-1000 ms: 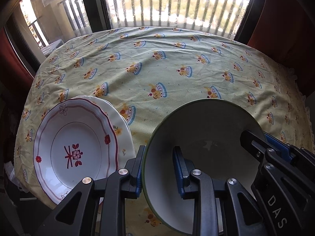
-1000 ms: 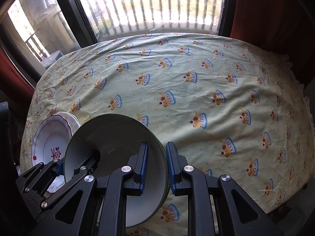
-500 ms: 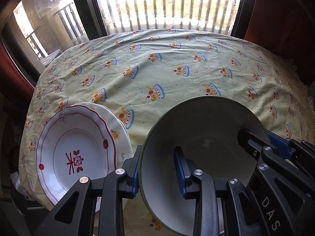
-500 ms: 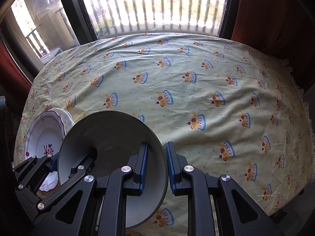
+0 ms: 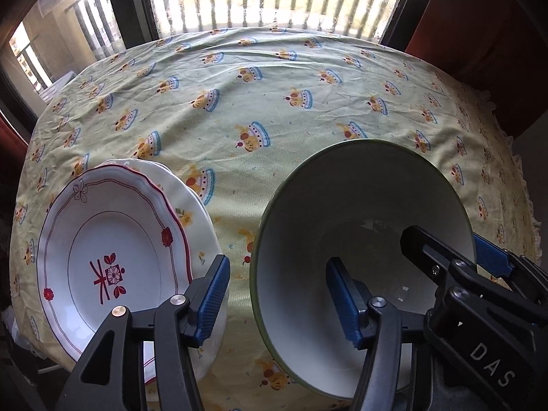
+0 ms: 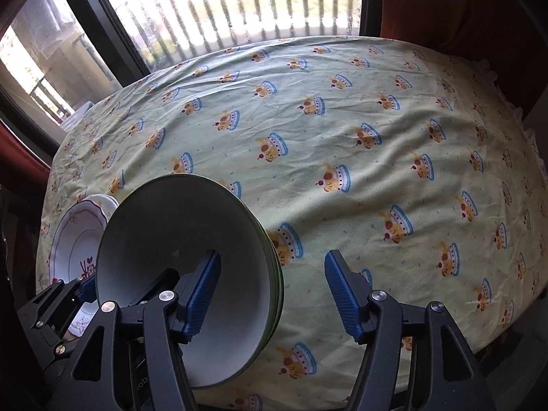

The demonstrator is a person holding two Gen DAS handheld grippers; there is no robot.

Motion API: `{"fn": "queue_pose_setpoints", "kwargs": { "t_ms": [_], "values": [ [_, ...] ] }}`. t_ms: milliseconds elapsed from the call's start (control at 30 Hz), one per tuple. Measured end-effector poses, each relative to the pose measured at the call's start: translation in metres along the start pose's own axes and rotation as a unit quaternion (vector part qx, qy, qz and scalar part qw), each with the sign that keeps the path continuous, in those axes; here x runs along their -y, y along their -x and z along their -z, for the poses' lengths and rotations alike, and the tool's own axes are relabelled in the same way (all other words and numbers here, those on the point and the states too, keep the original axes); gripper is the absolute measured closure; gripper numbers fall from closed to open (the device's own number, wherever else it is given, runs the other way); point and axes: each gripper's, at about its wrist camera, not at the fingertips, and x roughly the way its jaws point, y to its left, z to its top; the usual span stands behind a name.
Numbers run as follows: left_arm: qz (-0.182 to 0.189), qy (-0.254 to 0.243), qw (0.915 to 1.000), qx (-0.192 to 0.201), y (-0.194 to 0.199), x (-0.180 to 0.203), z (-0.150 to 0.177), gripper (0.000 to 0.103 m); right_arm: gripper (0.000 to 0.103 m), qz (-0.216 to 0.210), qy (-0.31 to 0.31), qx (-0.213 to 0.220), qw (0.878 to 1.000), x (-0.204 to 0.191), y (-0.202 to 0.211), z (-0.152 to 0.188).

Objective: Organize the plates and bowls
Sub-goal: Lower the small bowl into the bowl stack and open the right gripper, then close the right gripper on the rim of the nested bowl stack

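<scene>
Both grippers' jaws are opening, the left gripper [image 5: 279, 294] and right gripper [image 6: 272, 293] each straddling the rim of the bowl [image 5: 363, 212] without pressing it, on the tablecloth [image 5: 274, 102] beside stacked plates [image 5: 113, 253].

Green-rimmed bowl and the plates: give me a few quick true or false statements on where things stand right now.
1. The bowl sits on the tablecloth. True.
2. The left gripper is clamped tight on the bowl's rim. False: its jaws are opening, with the rim between the pads but not pressed.
3. The right gripper straddles the bowl's rim with its pads apart. True.
4. The red-patterned plate lies on top of another plate. True.
5. The plates are right of the bowl in the left wrist view. False: they are to its left.
6. The bowl is full of food. False: it holds nothing.
</scene>
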Motion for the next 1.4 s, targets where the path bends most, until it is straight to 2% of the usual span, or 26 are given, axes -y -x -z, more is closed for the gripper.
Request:
{"fn": "queue_pose_setpoints", "kwargs": {
  "t_ms": [267,333,533,767,1000,1233,1400],
  "values": [
    [0.088,-0.017,0.9955,-0.031,-0.017,-0.004,-0.008,0.045,0.036,0.050,-0.035,-0.009,0.998,-0.003,0.001,0.000],
    [0.105,-0.023,0.9933,-0.041,-0.021,-0.006,-0.010,0.049,0.036,0.058,-0.046,-0.013,0.997,-0.005,0.000,0.001],
    [0.140,-0.037,0.9884,-0.044,-0.026,-0.006,-0.009,0.049,0.036,0.064,-0.088,-0.013,0.994,-0.006,0.001,0.008],
    [0.143,-0.028,0.9881,-0.049,-0.026,-0.007,-0.010,0.048,0.036,0.044,-0.102,-0.024,0.993,-0.002,-0.004,0.006],
    [0.132,-0.019,0.9898,-0.050,-0.027,-0.006,-0.011,0.047,0.036,-0.004,-0.109,-0.034,0.993,0.008,-0.016,0.004],
    [0.080,-0.008,0.9957,-0.047,-0.025,0.006,-0.013,0.045,0.036,-0.062,-0.110,-0.028,0.992,0.023,-0.024,0.002],
    [0.054,0.009,0.9975,-0.045,-0.024,0.007,-0.012,0.044,0.037,-0.125,-0.137,-0.067,0.980,0.037,-0.046,0.001]
  ]
}}
